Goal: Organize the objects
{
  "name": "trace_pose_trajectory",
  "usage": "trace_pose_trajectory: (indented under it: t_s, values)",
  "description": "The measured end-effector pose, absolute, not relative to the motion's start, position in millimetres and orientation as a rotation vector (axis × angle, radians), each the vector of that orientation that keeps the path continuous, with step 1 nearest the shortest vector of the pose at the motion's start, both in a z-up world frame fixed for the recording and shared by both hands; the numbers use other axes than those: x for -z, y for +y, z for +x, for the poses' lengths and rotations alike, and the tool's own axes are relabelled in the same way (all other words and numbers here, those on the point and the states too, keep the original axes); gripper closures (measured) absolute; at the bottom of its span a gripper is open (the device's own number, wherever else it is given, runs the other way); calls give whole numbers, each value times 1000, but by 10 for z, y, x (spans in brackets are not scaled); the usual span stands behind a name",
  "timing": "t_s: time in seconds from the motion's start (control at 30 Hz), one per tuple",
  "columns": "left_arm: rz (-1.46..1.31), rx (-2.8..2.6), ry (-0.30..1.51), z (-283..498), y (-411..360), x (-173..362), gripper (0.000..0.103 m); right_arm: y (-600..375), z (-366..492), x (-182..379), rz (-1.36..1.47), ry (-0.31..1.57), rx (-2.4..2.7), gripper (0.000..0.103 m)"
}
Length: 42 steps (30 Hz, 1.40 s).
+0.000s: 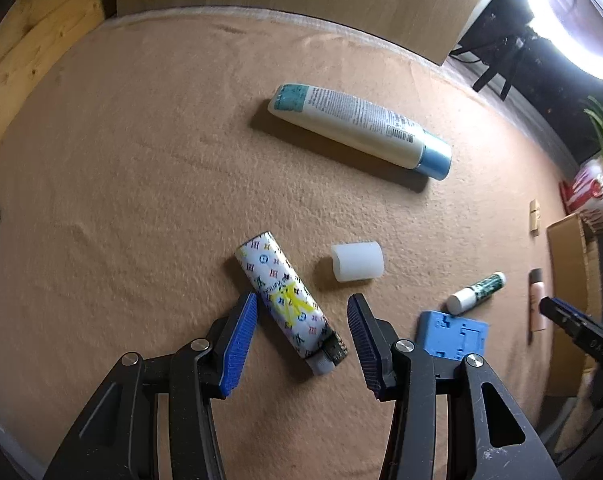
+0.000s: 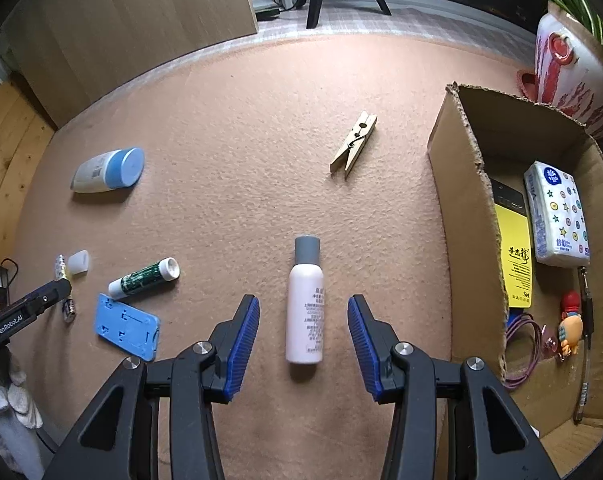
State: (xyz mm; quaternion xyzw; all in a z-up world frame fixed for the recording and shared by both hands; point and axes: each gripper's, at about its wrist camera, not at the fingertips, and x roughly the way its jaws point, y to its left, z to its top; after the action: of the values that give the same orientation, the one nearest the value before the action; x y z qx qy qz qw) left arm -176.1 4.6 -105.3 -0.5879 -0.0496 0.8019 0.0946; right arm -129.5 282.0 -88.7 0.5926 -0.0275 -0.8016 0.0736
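Observation:
My left gripper (image 1: 302,308) is open, its fingers on either side of a patterned white lighter (image 1: 286,297) lying on the tan cloth. My right gripper (image 2: 303,311) is open around a small pink bottle with a grey cap (image 2: 305,304), also lying flat. A white tube with a blue cap (image 1: 357,128), a translucent cap (image 1: 357,261), a green-and-white stick (image 1: 476,293) and a blue plastic piece (image 1: 451,334) lie nearby. A wooden clothespin (image 2: 354,145) lies farther out. The cardboard box (image 2: 457,184) at the right holds a tissue pack (image 2: 557,214), a yellow packet and small items.
A wooden board (image 2: 141,20) stands at the back of the cloth. A red-and-white plant pot (image 2: 569,72) stands behind the box. A bright ring light (image 1: 581,20) and its stand are at the far right in the left wrist view.

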Motion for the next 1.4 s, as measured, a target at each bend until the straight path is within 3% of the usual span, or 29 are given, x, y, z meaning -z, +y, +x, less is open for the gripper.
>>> trace_pose_trajectory:
  t_s: [0.13,0.37,0.53,0.7,1.4]
  values:
    - [-1726,-2401,-62,-1748,134,1069,54,2815,-1322,933,1796,-80,2400,61]
    - [-1687,-2414,-3,-1687,79,1074,72,2820,-1361,993,1817,-65,2396,62]
    - [-1672,-2409,1,-1583,-9,1065,79,2802,-1391,1018,1815,-32,2402,72]
    - [-1666,-2401,-19,-1538,-47,1042,79,2779,-1392,1027,1804,27,2407,85]
    - [-1521,-2355,-119,-1389,246,558,79,3169,-1053,522,1634,-162,2459,85]
